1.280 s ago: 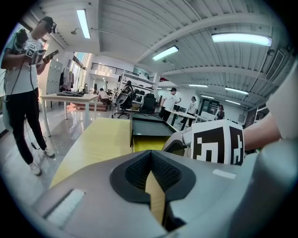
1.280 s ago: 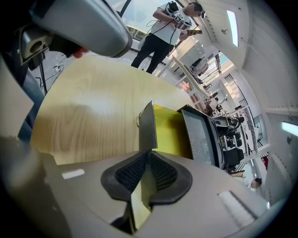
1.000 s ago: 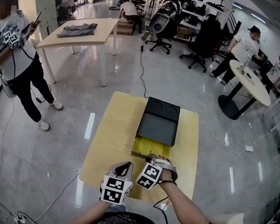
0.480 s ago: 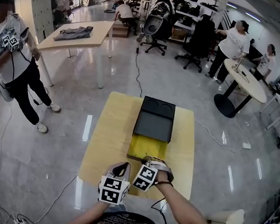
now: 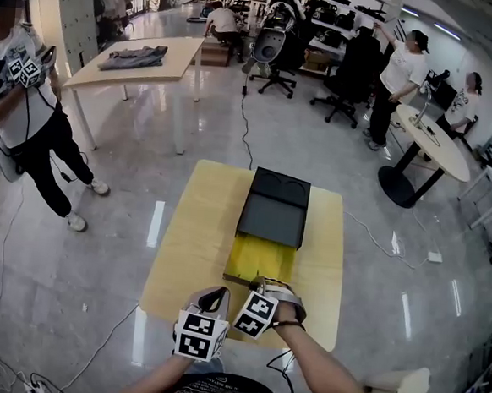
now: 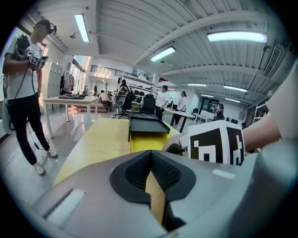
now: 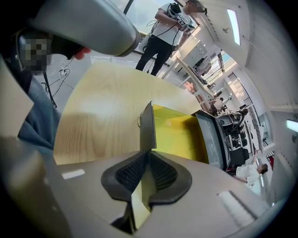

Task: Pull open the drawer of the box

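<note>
A black box point(image 5: 275, 206) lies on the wooden table point(image 5: 183, 246), and its yellow drawer point(image 5: 258, 258) is pulled out toward me. My right gripper point(image 5: 262, 280) is at the drawer's near end. In the right gripper view the dark front panel point(image 7: 147, 128) runs straight into the shut jaws of that gripper point(image 7: 149, 152), with the yellow drawer floor point(image 7: 177, 132) and the box point(image 7: 214, 139) beyond. My left gripper point(image 5: 215, 297) hovers beside it over the table's front edge, shut on nothing point(image 6: 150, 153). From there the box point(image 6: 145, 123) and drawer point(image 6: 142, 142) lie ahead.
A person point(image 5: 24, 106) with markers stands on the floor at the left. A long table with clothes point(image 5: 147, 56) is behind. Office chairs point(image 5: 353, 68) and a round table point(image 5: 433, 138) with people stand at the back right. Cables point(image 5: 378, 236) trail on the floor.
The yellow drawer has slid further out of the black box toward me, with my right gripper drawing back along with its front. The left gripper has hardly moved.
</note>
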The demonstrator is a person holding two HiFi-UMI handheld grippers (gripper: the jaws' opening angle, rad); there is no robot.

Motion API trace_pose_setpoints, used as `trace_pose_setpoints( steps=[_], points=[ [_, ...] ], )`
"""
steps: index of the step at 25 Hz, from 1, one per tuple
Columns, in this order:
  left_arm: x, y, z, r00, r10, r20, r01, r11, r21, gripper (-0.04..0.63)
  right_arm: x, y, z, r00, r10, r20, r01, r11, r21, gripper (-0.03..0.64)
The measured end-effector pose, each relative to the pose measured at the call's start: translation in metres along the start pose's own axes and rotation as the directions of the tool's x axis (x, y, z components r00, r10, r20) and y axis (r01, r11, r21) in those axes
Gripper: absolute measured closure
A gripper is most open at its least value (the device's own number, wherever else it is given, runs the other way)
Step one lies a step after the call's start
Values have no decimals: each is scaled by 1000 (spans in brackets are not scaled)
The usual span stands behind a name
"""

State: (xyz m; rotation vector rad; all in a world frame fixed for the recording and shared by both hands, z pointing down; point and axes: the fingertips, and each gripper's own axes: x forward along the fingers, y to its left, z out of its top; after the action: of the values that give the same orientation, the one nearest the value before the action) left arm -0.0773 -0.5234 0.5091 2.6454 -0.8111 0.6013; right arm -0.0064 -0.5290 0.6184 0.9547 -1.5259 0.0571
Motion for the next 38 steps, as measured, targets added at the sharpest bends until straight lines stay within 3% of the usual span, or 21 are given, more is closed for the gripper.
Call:
trace_pose_setpoints(
  steps=[17, 23, 38],
  points=[
    [-48, -10, -12, 1000, 16, -3, -16, 1000, -9, 578, -36, 38, 4, 1000, -4, 1, 4, 1000, 10, 580],
    [-48, -38, -33, 1000, 15, -2, -15, 1000, -4, 578, -38, 56, -20, 1000, 3, 6, -3, 1000, 7, 580],
    [-74, -36, -38, 1000, 14, -8, -14, 1000, 2, 578, -55, 83, -5, 1000, 27, 4, -27, 1000, 11, 581]
  ],
)
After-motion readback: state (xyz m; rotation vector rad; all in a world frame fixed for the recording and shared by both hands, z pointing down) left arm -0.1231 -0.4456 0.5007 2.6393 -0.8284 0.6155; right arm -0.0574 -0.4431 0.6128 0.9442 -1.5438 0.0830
